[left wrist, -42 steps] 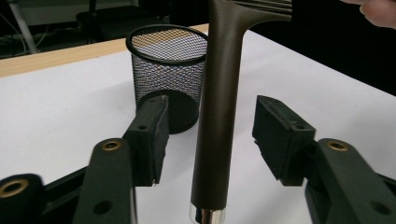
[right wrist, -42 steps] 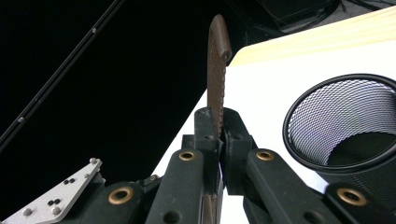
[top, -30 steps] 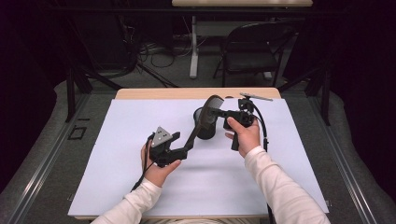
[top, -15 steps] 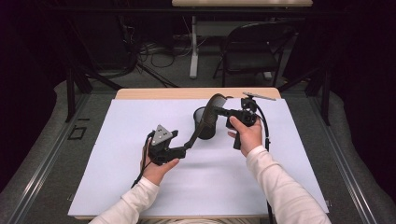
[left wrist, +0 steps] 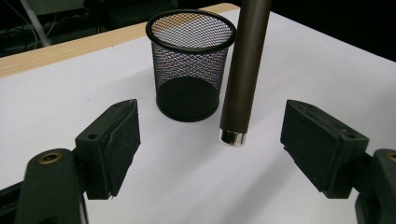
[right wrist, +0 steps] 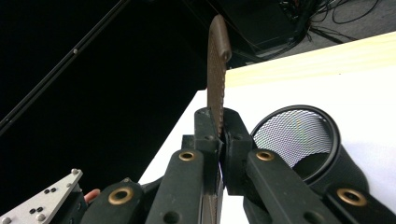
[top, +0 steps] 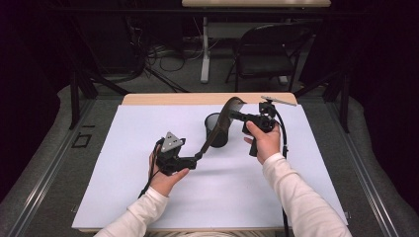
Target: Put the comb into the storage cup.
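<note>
A brown long-handled utensil (top: 221, 129) slants across the table above the white sheet. My right gripper (top: 236, 116) is shut on its flat textured head (right wrist: 215, 70), which stands edge-up between the pads. The round handle (left wrist: 243, 70) runs down to my left gripper (top: 197, 158). There its silver-capped end hangs between the left gripper's (left wrist: 210, 154) wide-apart pads, touching neither. The left jaws have just been opening. A black mesh cup (top: 210, 126) stands upright behind the handle, close by it (left wrist: 189, 70), and lies to the right of the right gripper's jaws (right wrist: 299, 135).
The white sheet (top: 148, 197) covers most of the wooden table, whose bare strip (top: 163, 98) runs along the far edge. Beyond it are a folding chair (top: 267, 54), cables and dark stands on the floor.
Both hands and the utensil stay almost where they were; in the high view the spreading of the left jaws is too small to make out.
</note>
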The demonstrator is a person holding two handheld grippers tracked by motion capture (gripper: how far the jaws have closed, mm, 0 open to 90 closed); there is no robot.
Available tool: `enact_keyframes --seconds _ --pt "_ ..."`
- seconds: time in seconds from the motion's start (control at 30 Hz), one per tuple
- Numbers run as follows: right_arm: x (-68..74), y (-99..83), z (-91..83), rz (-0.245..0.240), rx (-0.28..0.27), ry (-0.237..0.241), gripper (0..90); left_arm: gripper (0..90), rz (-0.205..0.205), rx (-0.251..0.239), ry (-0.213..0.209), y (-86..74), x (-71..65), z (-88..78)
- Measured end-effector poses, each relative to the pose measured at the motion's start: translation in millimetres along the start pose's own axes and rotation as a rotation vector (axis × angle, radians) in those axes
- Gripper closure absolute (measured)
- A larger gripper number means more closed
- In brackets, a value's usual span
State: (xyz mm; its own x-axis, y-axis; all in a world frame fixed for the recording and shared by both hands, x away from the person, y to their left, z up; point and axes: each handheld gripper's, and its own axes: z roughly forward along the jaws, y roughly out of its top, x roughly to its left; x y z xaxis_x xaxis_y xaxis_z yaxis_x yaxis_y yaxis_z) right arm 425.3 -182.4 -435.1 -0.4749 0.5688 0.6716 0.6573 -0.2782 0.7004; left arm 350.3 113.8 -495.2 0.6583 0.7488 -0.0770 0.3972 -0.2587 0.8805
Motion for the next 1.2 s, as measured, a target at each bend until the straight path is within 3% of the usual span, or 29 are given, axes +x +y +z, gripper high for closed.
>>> enact_keyframes --seconds 0.37,0.63,1.2 --pt "-2.6 7.2 -8.1 -0.003 -0.024 -0.023 87.6 16.2 -0.012 -0.005 -0.001 0.5 2.3 -0.9" --pt "2.3 15.0 -12.2 -0.013 -0.037 -0.029 87.6 16.1 0.003 -0.021 -0.009 1.3 2.0 -3.9" --pt "14.4 38.7 -14.3 -0.049 -0.059 -0.064 87.6 16.1 -0.018 -0.021 -0.003 1.6 5.2 -5.6"
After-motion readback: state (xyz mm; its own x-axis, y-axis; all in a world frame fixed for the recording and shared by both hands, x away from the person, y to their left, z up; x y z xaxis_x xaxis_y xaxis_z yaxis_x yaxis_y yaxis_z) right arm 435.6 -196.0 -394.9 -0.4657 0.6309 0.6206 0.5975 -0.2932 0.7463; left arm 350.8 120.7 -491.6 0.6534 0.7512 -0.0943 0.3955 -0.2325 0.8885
